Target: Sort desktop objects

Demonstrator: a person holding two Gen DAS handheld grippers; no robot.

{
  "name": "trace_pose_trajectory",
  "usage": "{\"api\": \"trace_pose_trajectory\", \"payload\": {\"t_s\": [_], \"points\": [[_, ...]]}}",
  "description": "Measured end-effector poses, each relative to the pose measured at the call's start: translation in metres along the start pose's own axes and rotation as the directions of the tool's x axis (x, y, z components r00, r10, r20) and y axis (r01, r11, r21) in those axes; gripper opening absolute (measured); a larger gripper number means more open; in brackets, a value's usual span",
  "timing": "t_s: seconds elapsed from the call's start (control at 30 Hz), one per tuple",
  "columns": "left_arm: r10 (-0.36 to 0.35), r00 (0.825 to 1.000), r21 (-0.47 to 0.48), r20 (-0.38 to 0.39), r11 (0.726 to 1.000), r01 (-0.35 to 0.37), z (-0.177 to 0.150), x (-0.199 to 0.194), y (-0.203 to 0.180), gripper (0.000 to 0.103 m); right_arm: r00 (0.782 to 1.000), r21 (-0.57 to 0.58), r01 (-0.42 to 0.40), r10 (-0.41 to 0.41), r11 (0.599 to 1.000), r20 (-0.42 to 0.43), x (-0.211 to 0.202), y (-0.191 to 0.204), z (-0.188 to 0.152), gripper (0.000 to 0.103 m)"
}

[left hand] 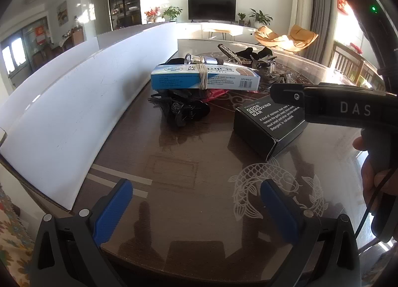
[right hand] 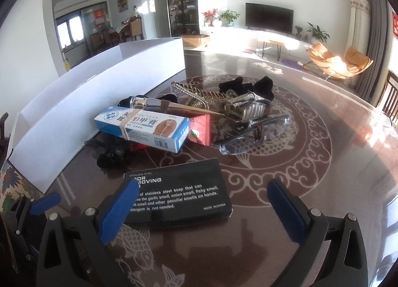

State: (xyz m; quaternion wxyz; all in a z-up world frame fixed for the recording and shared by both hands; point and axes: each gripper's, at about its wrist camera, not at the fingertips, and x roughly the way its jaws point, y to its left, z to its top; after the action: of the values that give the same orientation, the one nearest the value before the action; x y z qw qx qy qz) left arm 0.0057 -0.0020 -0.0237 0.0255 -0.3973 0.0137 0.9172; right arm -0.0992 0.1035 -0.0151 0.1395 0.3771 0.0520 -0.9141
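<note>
Both grippers were spread empty; the right gripper (right hand: 201, 210) faced the black box (right hand: 177, 193), probably light, stiff cardboard, best pinched across its short sides.

Strong daylight from right of both tongs; room bright, contrast hard. Glossy tabletop (right hand: 311, 118) beyond right tongs (right hand: 206, 208) washed by pale glare toward far right edge. In left view, tabletop (left hand: 189, 152) ahead of left tongs (left hand: 196, 210) mirrors dark shapes; sun patch blown out at far right. White board (left hand: 74, 118) left of tongs evenly lit. Soft shadows under clutter. Heavy fisheye bending at edges, black vignette in corners. Centre sharp, box print legible; rims slightly soft
</note>
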Motion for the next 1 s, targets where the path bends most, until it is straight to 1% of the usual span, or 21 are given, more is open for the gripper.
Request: {"api": "trace_pose_trajectory", "payload": {"t_s": [0.1,0.2,0.27,0.37,0.47,0.63,0.77,0.87,1.0], "points": [[0.011,1.0,-0.015,0.003,1.0,-0.01,-0.002,-0.005,0.007,0.103,1.0,-0.019,0.013,-0.013,1.0,-0.01,0.014,0.011,0.006,0.103],[0.014,1.0,-0.04,0.0,0.999,-0.014,-0.005,-0.007,0.015,0.103,0.999,0.029,0.012,-0.011,1.0,-0.043,0.023,0.01,0.012,0.103],[0.012,1.0,-0.05,-0.001,0.999,-0.012,-0.005,-0.008,0.018,0.103,0.999,0.033,0.023,-0.021,0.999,-0.049,0.028,0.013,0.016,0.103],[0.012,1.0,-0.052,-0.005,0.999,-0.013,-0.005,-0.006,0.02,0.103,0.997,-0.014,0.048,-0.048,0.999,-0.064,0.032,0.023,0.015,0.103],[0.009,1.0,-0.052,-0.007,0.999,-0.009,-0.006,-0.005,0.019,0.103,0.995,-0.062,0.055,-0.06,0.997,-0.078,0.036,0.034,0.012,0.103],[0.003,1.0,-0.049,-0.005,0.999,-0.003,-0.006,-0.006,0.019,0.103,0.993,-0.097,0.076,-0.084,0.992,-0.081,0.041,0.042,0.009,0.103],[-0.001,1.0,-0.051,-0.007,0.999,0.001,-0.005,-0.005,0.019,0.103,0.991,-0.126,0.089,-0.1,0.988,-0.084,0.042,0.042,0.009,0.103],[-0.005,1.0,-0.058,-0.009,0.998,0.004,-0.004,-0.004,0.02,0.103,0.993,-0.132,0.076,-0.088,0.988,-0.081,0.039,0.041,0.007,0.103],[-0.008,1.0,-0.06,-0.011,0.998,0.007,-0.003,-0.002,0.02,0.103,0.991,-0.144,0.089,-0.102,0.985,-0.081,0.036,0.036,0.003,0.103]]}}
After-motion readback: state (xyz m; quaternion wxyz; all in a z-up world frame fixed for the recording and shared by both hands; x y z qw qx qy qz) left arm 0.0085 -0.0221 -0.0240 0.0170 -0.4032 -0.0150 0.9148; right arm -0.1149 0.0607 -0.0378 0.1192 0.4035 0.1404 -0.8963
